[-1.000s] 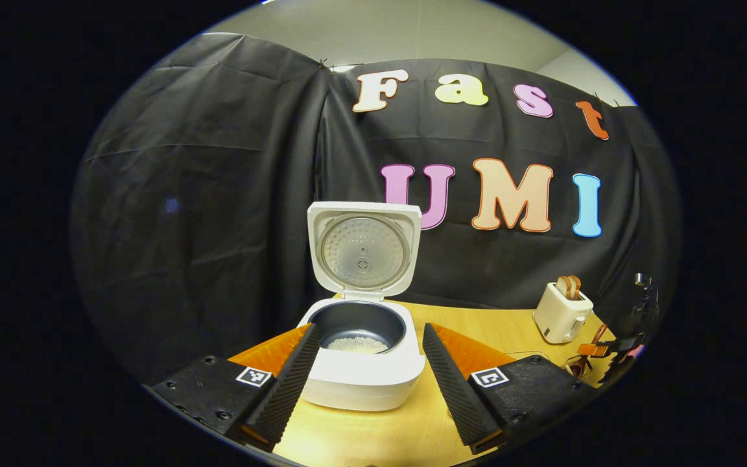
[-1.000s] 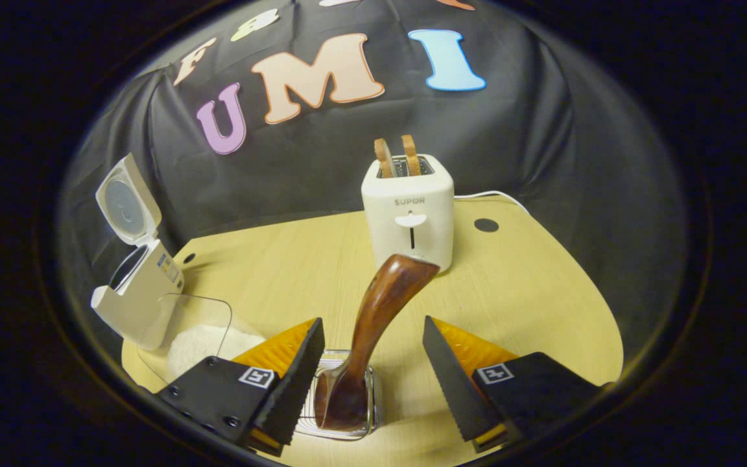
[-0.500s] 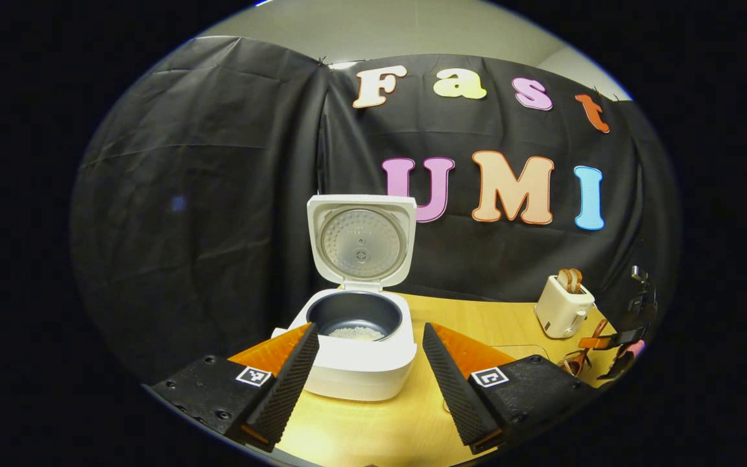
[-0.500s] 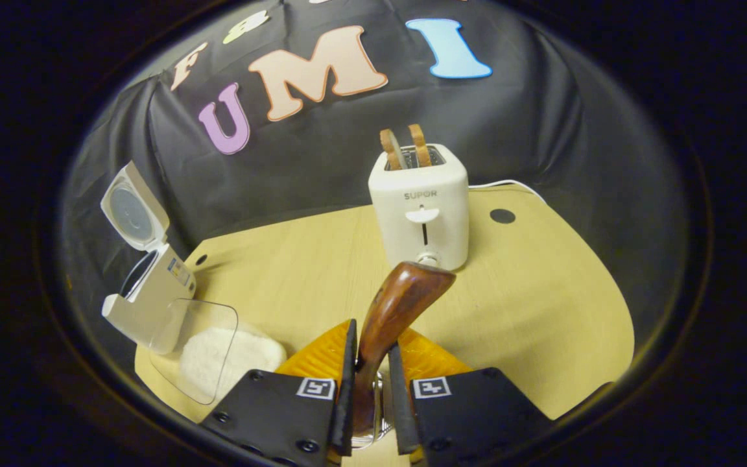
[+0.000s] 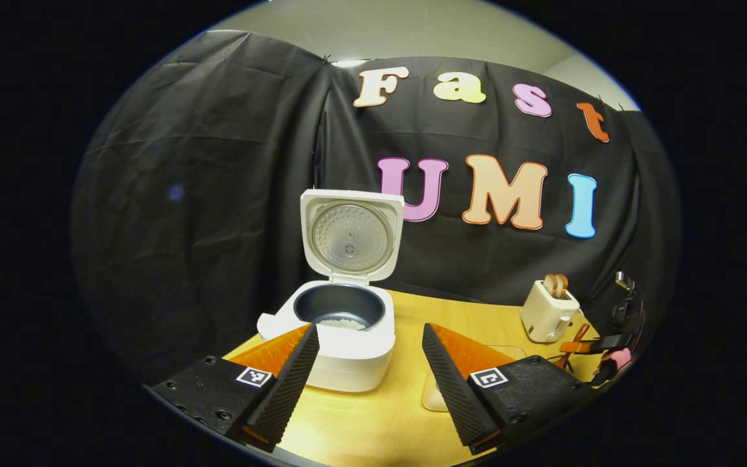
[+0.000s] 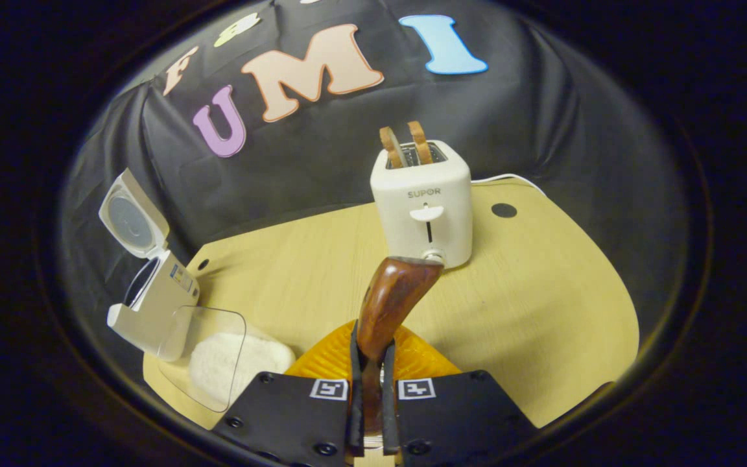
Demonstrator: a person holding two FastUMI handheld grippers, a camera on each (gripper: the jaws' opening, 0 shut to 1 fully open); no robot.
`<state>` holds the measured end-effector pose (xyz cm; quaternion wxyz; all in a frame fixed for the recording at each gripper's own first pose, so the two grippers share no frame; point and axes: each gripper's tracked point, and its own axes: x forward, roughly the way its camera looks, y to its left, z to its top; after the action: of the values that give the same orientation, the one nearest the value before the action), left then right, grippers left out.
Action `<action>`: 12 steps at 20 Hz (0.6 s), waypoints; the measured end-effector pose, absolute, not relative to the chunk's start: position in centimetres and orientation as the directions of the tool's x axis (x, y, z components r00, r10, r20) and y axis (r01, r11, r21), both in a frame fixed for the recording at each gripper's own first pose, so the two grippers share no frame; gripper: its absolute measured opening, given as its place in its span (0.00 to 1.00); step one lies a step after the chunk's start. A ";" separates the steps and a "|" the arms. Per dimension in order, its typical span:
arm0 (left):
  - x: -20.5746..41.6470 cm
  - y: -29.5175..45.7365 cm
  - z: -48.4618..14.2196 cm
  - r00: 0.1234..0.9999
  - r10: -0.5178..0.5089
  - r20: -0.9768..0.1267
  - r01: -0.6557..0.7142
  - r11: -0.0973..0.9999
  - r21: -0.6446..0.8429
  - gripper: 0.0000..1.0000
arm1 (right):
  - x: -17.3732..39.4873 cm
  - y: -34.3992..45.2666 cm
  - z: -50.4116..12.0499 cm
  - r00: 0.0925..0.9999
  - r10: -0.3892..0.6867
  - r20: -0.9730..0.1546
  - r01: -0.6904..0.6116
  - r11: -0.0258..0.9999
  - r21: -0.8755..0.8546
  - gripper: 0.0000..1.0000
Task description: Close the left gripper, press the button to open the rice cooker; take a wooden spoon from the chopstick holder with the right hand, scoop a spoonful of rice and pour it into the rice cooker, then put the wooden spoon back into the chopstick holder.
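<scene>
Wooden spoon (image 6: 390,303), handle rising between the fingers of the right tool (image 6: 369,389), which clamps it from both sides. Rice cooker (image 5: 338,331), lid raised, stands on the table (image 5: 380,415) ahead of the left tool (image 5: 368,383), whose fingers are spread wide and hold nothing. Toaster (image 6: 422,206) stands beyond the spoon.

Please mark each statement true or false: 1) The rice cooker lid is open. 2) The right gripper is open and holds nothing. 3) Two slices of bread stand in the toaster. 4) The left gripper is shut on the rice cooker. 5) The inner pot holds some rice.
1) The rice cooker lid is open: true.
2) False: the right gripper is shut on the wooden spoon.
3) Two slices stand in the toaster: true.
4) False: the left gripper is open, short of the cooker.
5) True: a little rice lies in the pot.
</scene>
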<state>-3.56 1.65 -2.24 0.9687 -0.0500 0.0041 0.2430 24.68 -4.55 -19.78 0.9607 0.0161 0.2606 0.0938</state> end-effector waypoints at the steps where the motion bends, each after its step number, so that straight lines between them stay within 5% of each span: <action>1: -3.5 1.5 -2.5 0.886 0.462 -0.040 -0.463 0.878 -0.117 0.94 | 24.5 -4.4 -19.5 0.852 0.189 -0.489 -0.182 0.981 0.062 0.14; 12: -2.8 3.7 -3.0 0.939 0.339 -0.055 -0.344 0.932 -0.112 0.92 | 21.7 -4.2 -15.1 0.918 0.086 -0.388 -0.080 0.996 0.031 0.06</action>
<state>-2.81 3.73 -2.96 0.9828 -0.0600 0.0172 0.1737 21.67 -4.20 -15.07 0.9792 0.0074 0.1985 0.0425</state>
